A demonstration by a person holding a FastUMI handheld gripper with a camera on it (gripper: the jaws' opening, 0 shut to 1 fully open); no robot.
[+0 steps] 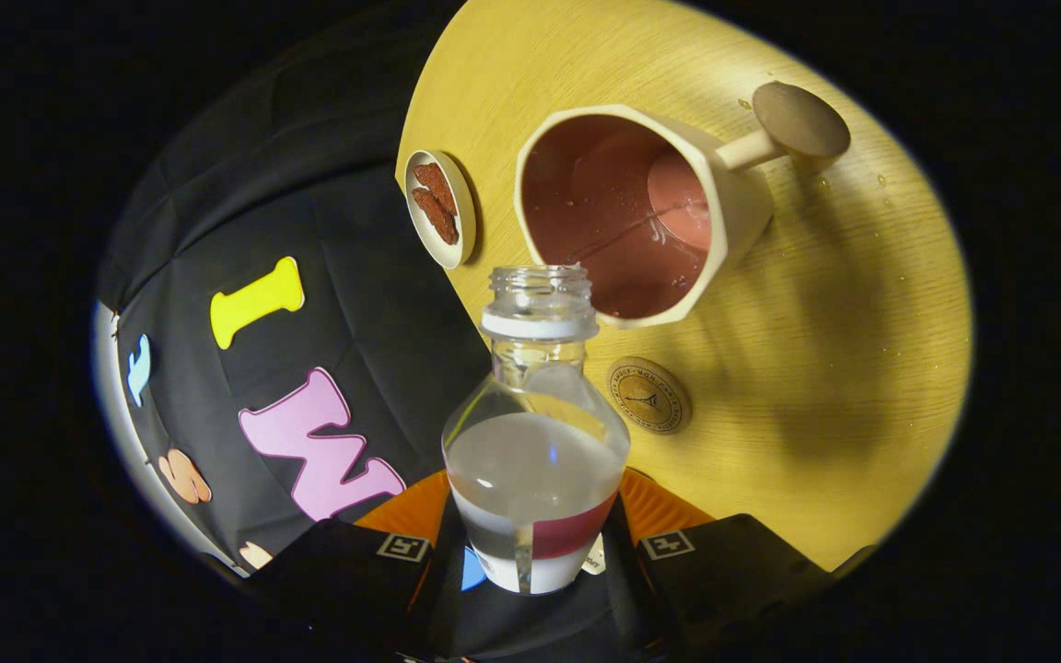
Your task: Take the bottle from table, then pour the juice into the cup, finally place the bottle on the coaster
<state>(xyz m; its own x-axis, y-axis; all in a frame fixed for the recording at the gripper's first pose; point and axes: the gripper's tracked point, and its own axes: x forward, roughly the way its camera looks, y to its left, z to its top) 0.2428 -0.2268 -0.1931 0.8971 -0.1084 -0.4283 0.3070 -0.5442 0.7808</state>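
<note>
Bottle (pixel 535 460) clamped between gripper (pixel 530 552) fingers, uncapped mouth tilted toward the cup (pixel 627 216) for pouring; coaster (pixel 648 395) just beside.

Round pale wooden table (pixel 862 368), cream cup (pixel 641 212), small dish (pixel 441 208), round coaster (pixel 648 395) on it

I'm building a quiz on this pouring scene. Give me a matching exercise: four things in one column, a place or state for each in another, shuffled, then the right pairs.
Things:
1. bottle
2. cup
3. round coaster
4. small dish

Places or states:
A. lies flat on the table, just beside the bottle's neck
B. clamped between the fingers, cap off, partly full of clear liquid
C. holds reddish-brown pieces, near the table's edge
D. reddish inside, wet, with a disc-ended handle

Pairs: 1-B, 2-D, 3-A, 4-C
</note>
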